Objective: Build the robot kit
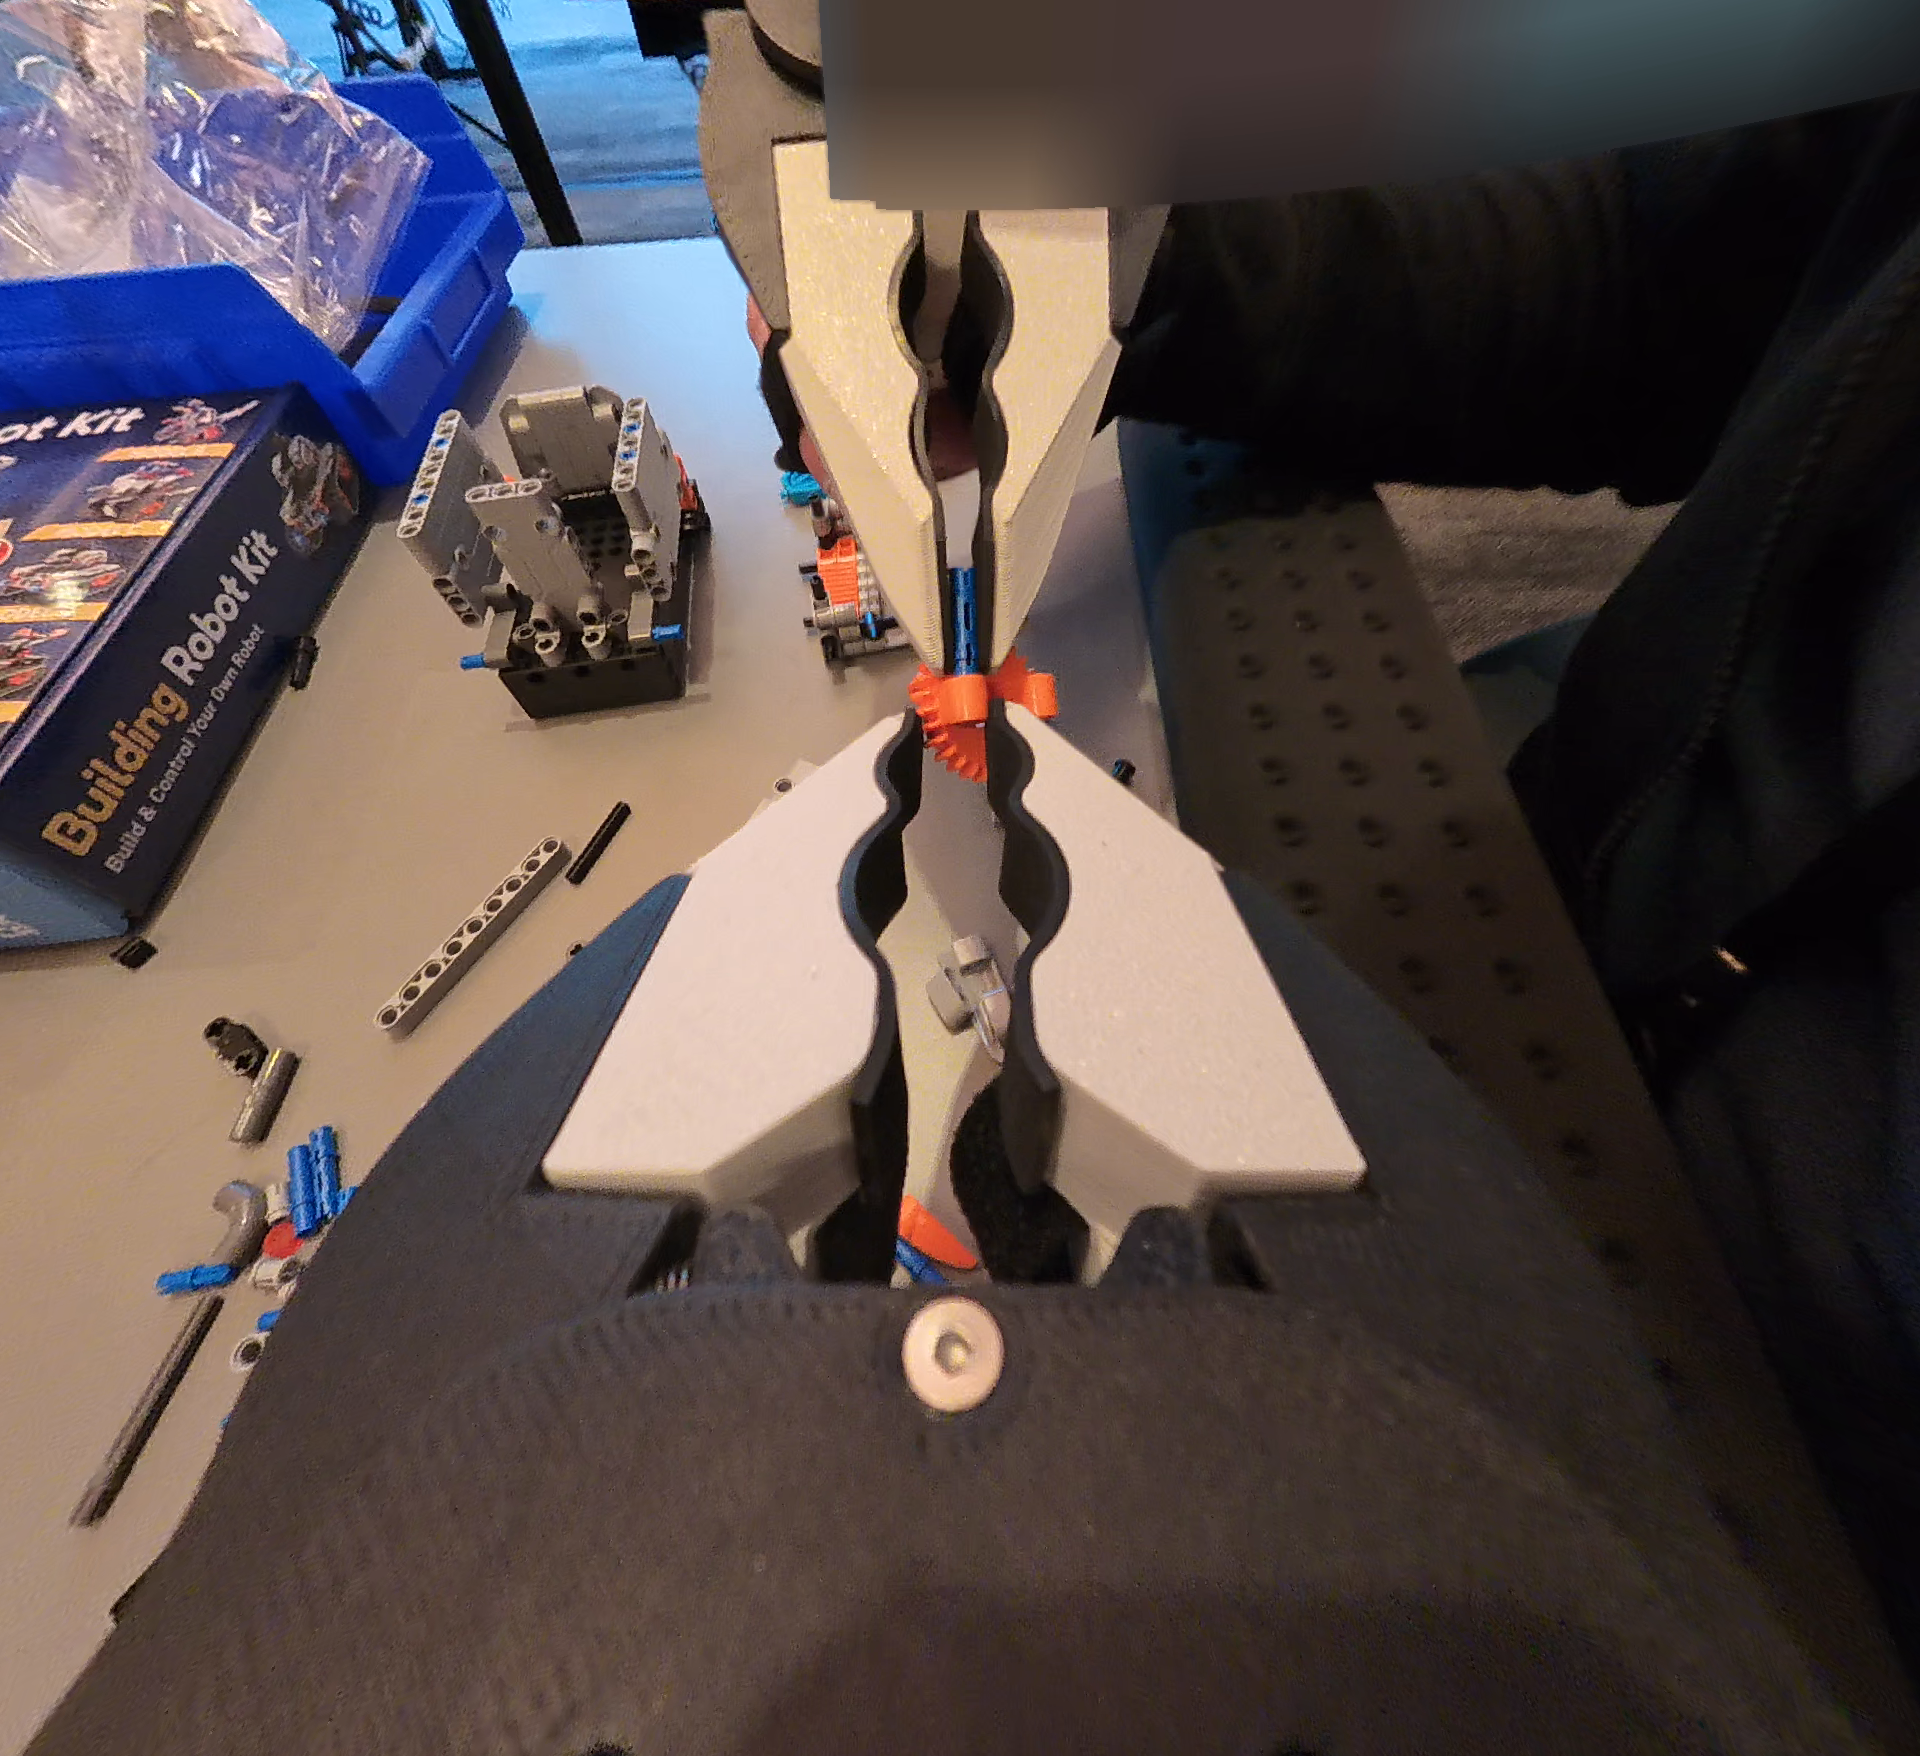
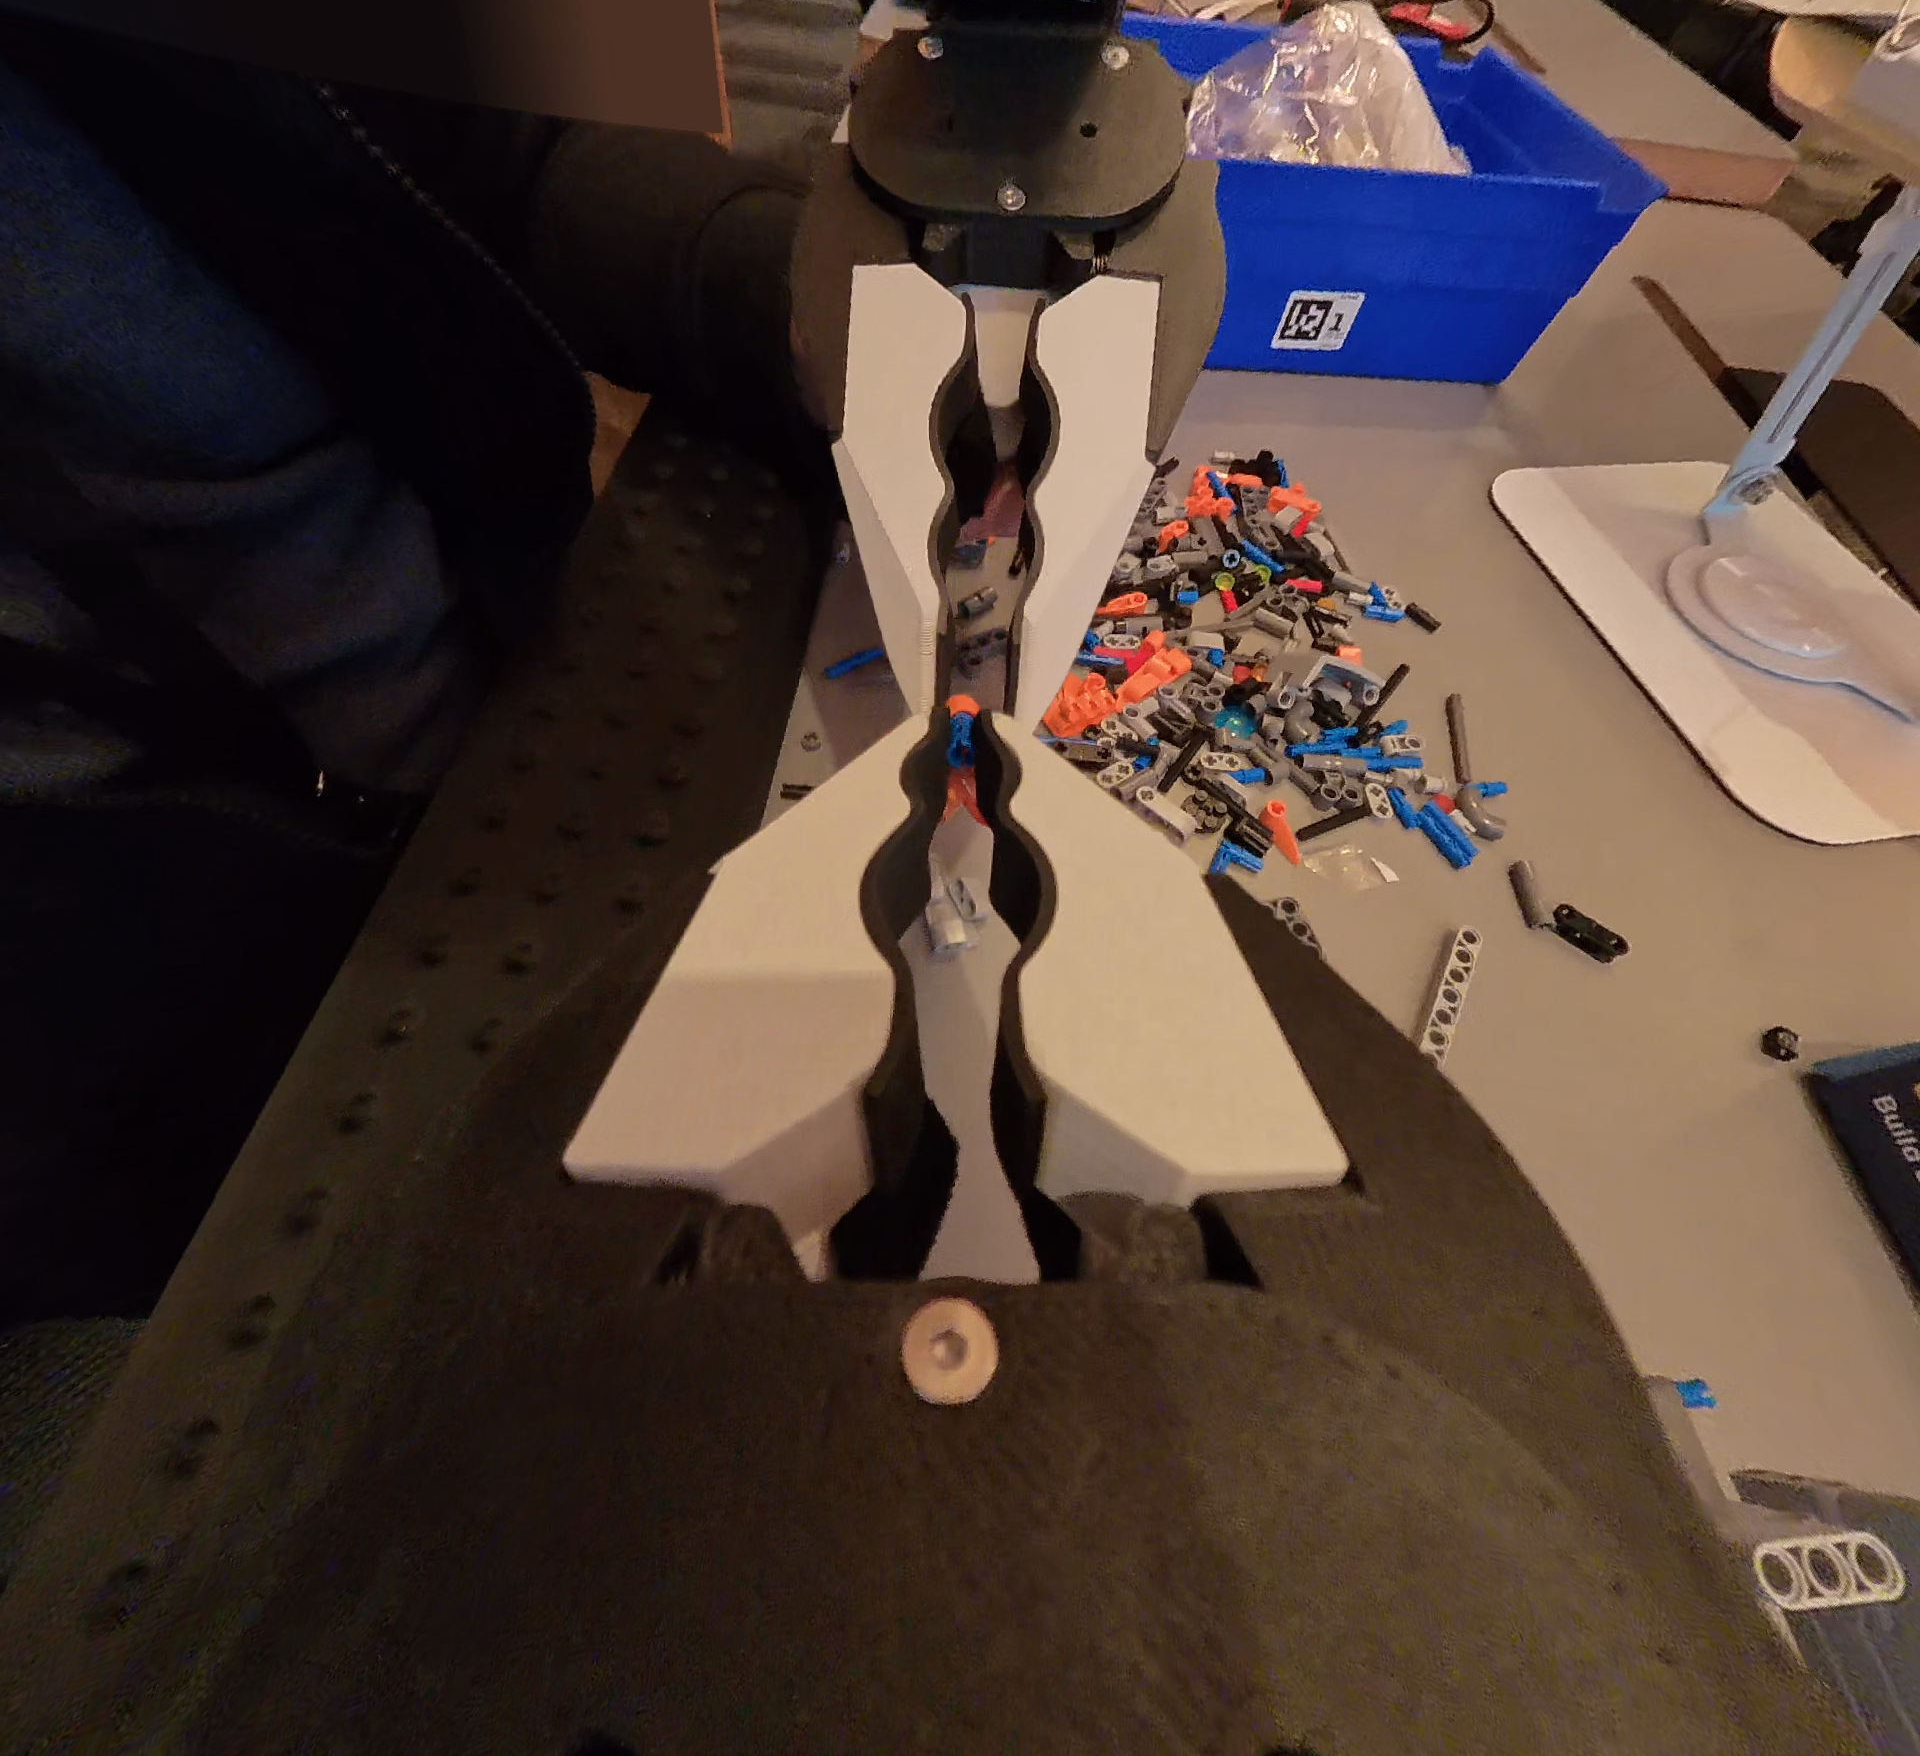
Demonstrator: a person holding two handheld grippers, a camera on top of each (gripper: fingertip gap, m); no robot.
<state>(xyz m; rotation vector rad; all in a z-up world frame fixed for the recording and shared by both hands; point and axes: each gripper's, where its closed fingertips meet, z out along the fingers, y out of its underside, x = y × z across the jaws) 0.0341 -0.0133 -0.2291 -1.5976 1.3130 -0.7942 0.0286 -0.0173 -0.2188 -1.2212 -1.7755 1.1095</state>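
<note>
While the left gripper (image 1: 951,735) sits narrowed on an orange bevel gear (image 1: 956,698), the right gripper (image 2: 966,727) pinches a blue axle pin (image 1: 963,610) touching that gear's far side.

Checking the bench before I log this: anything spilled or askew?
Loose building parts lie strewn in a heap on the grey table, beside the blue bin. A few strays, like a grey beam, lie scattered apart.

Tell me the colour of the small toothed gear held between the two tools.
Orange; the small toothed plastic gear shows best in the left wrist view.
</note>
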